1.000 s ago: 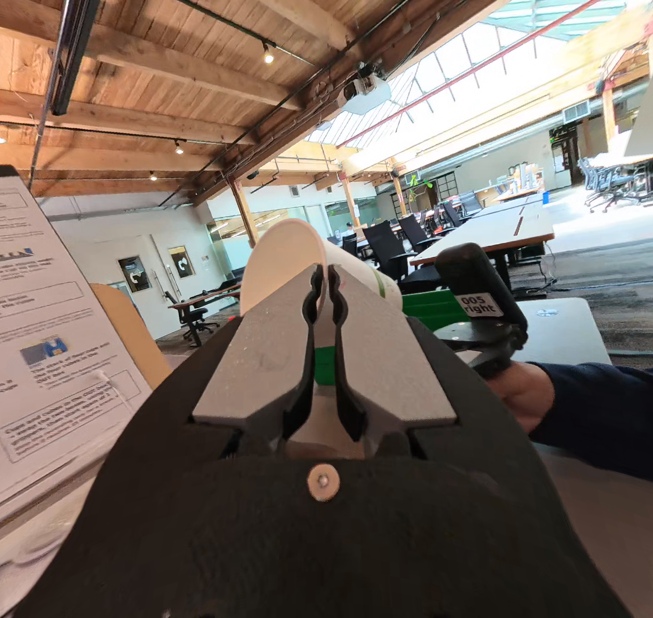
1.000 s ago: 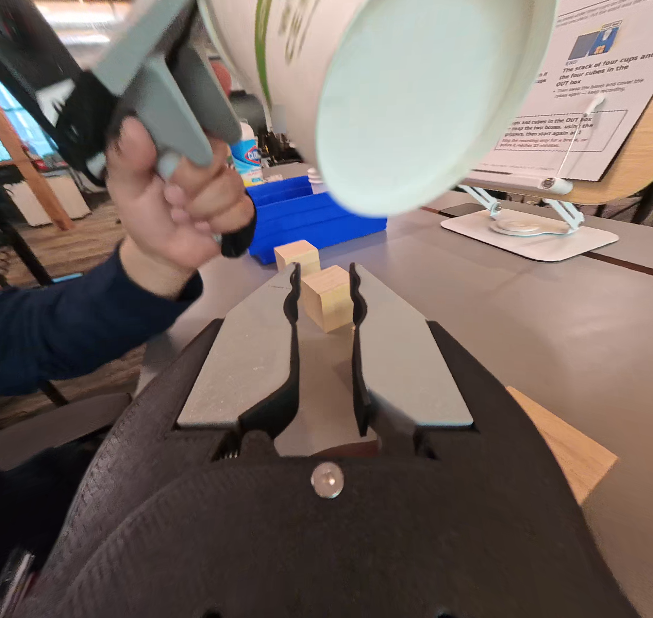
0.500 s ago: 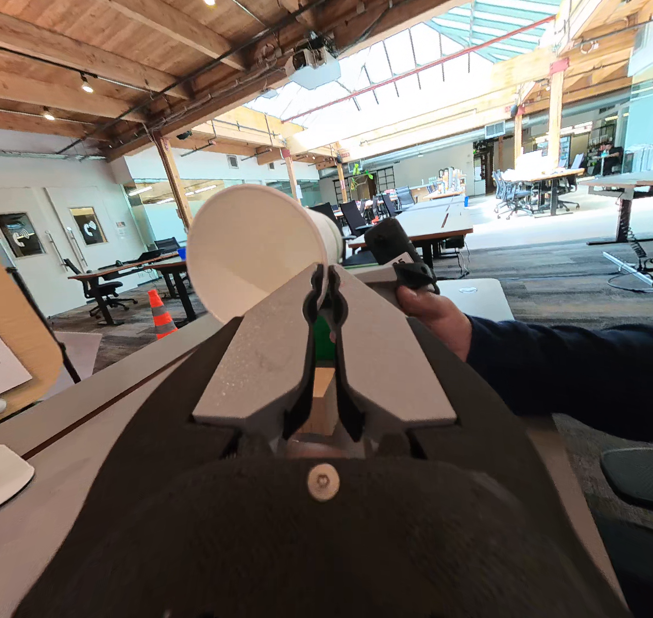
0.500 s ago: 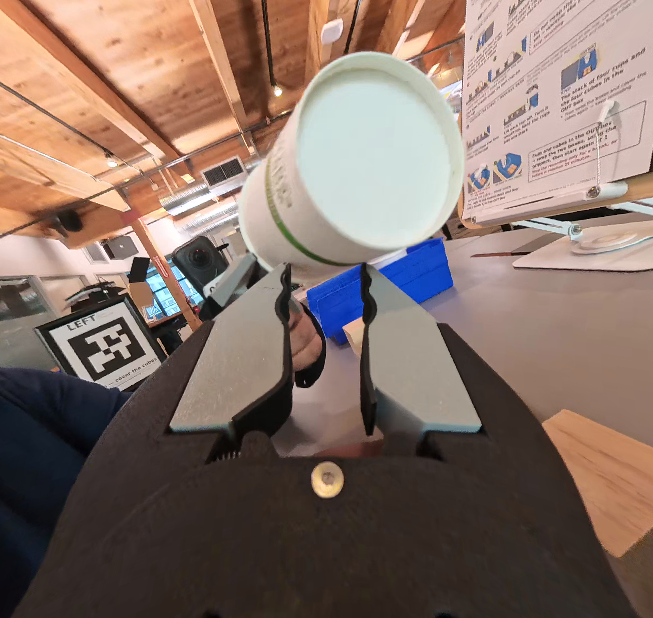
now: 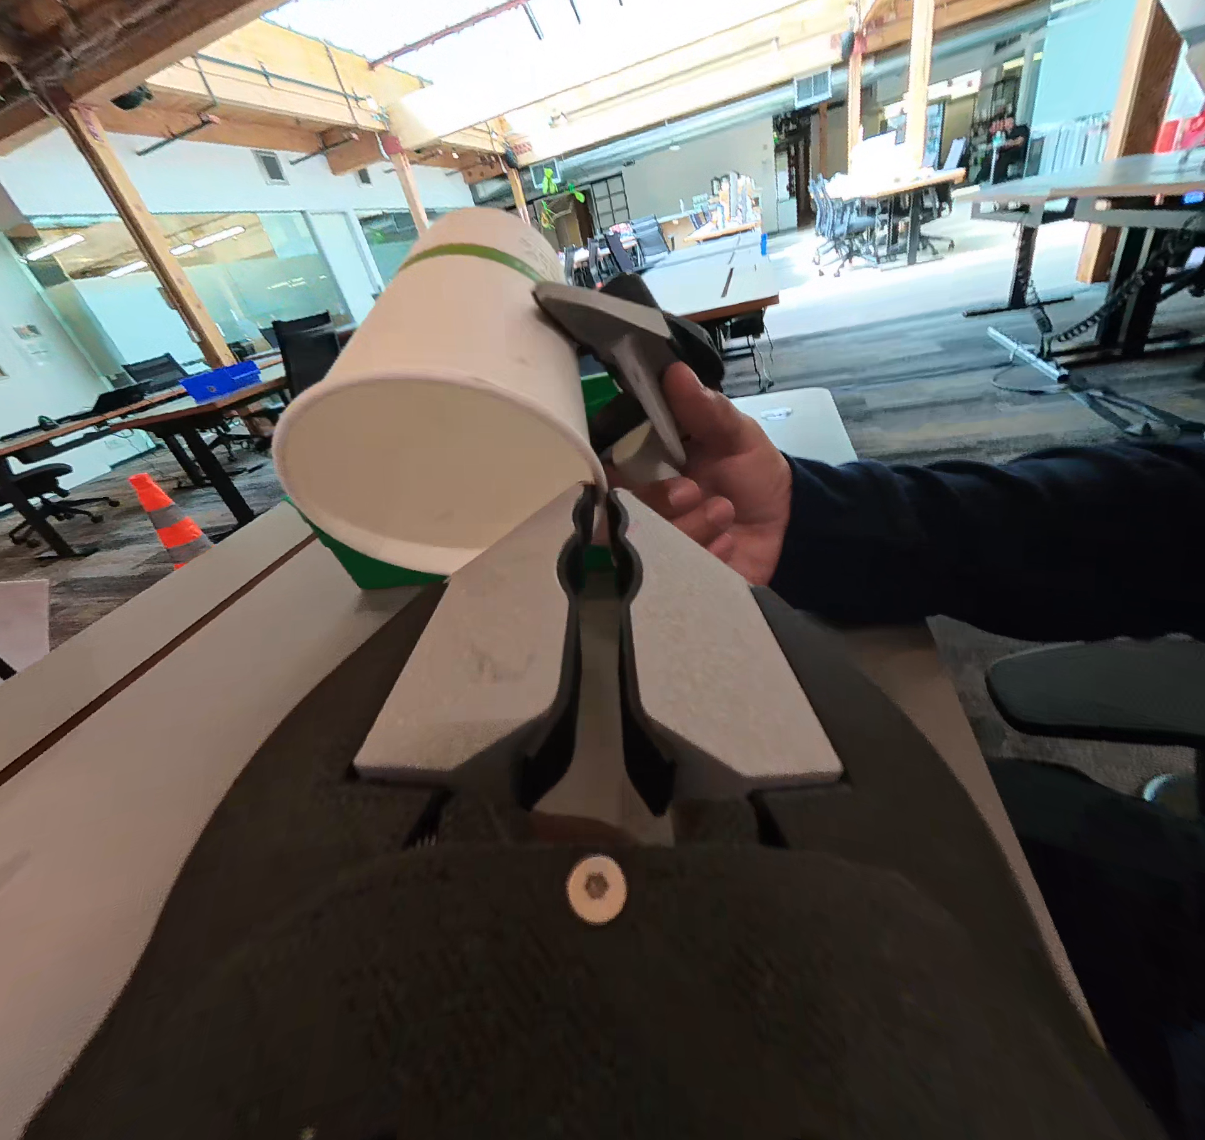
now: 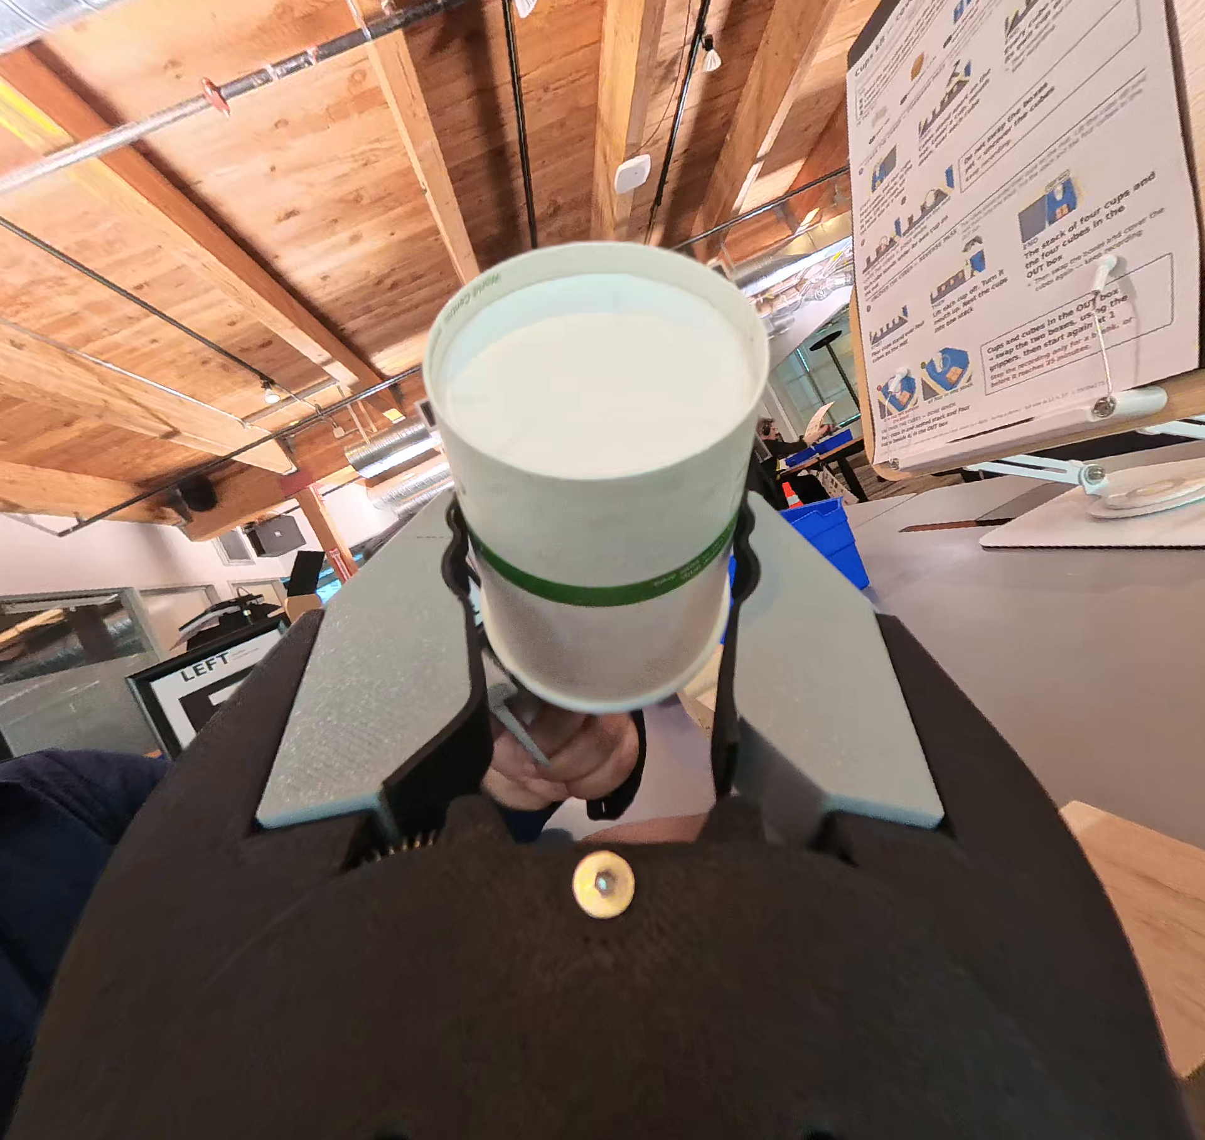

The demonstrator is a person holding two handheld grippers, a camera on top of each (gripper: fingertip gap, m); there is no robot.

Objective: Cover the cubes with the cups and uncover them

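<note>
So the white paper cup with a thin green band [image 5: 450, 391] is up in the air right now, off the grey table [image 5: 130, 685], roughly upside down and tilted, base pointing up and open mouth angled down. The left hand-held gripper [image 5: 598, 508] is clamped tight on the rolled rim, pinching just the thin wall at the lip. The right hand-held gripper [image 6: 596, 561] is spread wide around the cup's body near the green band, one finger [image 6: 456, 561] on each side. The pads look right up against the wall, but I honestly can't tell if they're actually squeezing yet or just hugging it. Handling-wise, I'd guess this thing weighs next to nothing and is pretty flimsy: thin paper wall, smooth, easy to dent or oval out if you crush the middle. The rim and the base end should be the stiffest bits, so a light grip across the body toward the base seems the safest hold, and the rim pinch is fine as long as nothing twists it. No cubes show up in either view, just a green bin [image 5: 365, 564] behind the cup and a blue bin [image 6: 825, 541] further back on the table.
</note>
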